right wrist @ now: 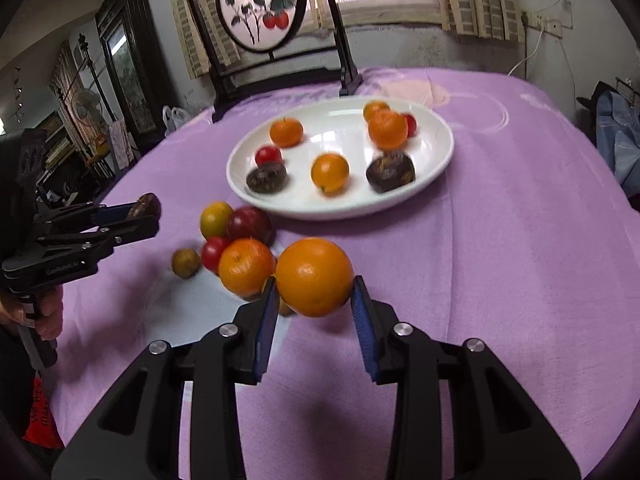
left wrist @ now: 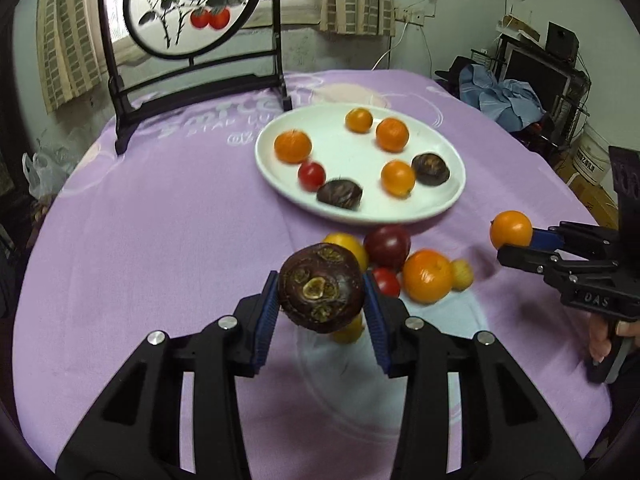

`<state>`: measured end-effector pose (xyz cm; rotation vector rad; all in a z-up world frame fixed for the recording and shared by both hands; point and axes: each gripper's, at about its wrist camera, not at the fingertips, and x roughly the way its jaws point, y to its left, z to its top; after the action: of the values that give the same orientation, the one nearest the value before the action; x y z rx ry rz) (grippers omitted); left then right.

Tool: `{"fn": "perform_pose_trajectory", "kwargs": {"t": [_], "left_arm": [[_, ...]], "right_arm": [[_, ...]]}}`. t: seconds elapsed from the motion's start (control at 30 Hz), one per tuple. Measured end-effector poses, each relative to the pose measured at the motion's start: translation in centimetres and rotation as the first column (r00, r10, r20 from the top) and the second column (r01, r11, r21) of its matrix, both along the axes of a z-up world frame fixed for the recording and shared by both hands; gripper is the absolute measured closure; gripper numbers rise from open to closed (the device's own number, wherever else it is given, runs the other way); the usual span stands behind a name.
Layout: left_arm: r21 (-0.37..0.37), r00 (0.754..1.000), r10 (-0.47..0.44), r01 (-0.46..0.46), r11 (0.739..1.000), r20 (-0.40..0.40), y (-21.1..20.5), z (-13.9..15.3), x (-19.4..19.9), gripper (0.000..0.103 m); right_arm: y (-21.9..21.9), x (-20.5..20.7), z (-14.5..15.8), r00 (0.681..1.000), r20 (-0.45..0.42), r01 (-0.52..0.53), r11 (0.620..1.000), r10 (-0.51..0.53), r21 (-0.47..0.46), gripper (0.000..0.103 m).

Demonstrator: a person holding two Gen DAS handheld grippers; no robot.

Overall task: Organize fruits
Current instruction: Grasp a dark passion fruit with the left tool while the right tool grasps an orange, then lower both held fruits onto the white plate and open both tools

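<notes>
My left gripper [left wrist: 322,292] is shut on a dark brown water chestnut [left wrist: 321,287] and holds it above the purple cloth; it also shows in the right wrist view [right wrist: 144,216]. My right gripper [right wrist: 315,292] is shut on an orange [right wrist: 315,277], also seen in the left wrist view [left wrist: 511,229]. A white oval plate [left wrist: 448,200] holds several oranges, a cherry tomato [left wrist: 311,175] and two dark chestnuts. A loose pile of fruit [left wrist: 424,276] lies on the cloth in front of the plate.
A dark wooden stand with a round painted screen [left wrist: 192,8] stands at the table's back left. The purple tablecloth [left wrist: 160,220] covers the round table. Room clutter and a blue cloth [left wrist: 500,96] lie beyond the right edge.
</notes>
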<state>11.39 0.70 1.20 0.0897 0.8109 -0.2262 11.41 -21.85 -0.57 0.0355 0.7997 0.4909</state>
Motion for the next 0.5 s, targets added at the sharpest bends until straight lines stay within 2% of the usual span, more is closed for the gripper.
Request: {"fn": "perform_pose_trajectory", "kwargs": {"t": [0.17, 0.3, 0.4, 0.5], "left_arm": [[-0.061, 1.0, 0.005, -0.003, 0.998, 0.03, -1.1, 2.8, 2.2, 0.062], [-0.092, 0.998, 0.002, 0.004, 0.996, 0.07, -2.5, 4.8, 4.3, 0.062], [-0.113, 0.997, 0.004, 0.004, 0.994, 0.077, -3.3, 4.9, 6.7, 0.062], [-0.144, 0.999, 0.037, -0.032, 0.989, 0.032, -3.5, 4.0, 8.9, 0.062]], "right_arm": [[0.8, 0.3, 3.6, 0.995, 0.097, 0.006, 1.0, -0.005, -0.009, 0.066], [1.5, 2.2, 5.7, 0.986, 0.167, 0.02, 1.0, -0.016, -0.02, 0.066], [2.0, 5.0, 5.5, 0.988, 0.151, 0.034, 0.999, -0.033, -0.001, 0.066], [2.5, 7.8, 4.2, 0.991, 0.111, 0.072, 0.997, -0.07, -0.008, 0.066]]}}
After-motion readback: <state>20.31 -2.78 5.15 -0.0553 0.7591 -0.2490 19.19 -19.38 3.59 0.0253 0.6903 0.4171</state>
